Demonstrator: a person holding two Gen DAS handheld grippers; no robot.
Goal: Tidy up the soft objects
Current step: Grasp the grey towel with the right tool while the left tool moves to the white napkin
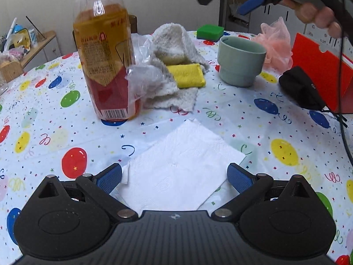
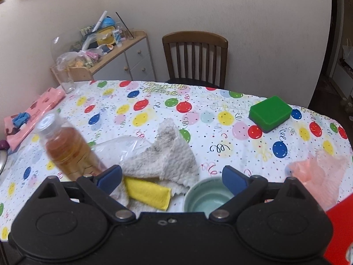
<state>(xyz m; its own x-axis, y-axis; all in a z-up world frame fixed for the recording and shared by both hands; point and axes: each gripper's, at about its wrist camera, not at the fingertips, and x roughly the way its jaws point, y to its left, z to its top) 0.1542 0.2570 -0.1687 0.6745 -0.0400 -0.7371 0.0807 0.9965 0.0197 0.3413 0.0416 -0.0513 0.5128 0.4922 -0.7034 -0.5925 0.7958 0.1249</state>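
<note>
Napkin (image 1: 183, 165) lay flat on the tablecloth (image 1: 66, 132), between the wide-spread fingers of the left gripper (image 1: 174, 176), nothing held. Right gripper (image 2: 172, 180) hung above the table, fingers wide too, empty. Towel (image 2: 167, 154) sat crumpled over a yellow sponge (image 2: 147, 193), beside the cup (image 2: 205, 198) and bottle (image 2: 70, 148). Green sponge (image 2: 270, 112) lay well apart, pink pouf (image 2: 317, 176) right.

Black ribbed gripper (image 1: 174, 174) body, blue textured jaws, silver pivot screws
</note>
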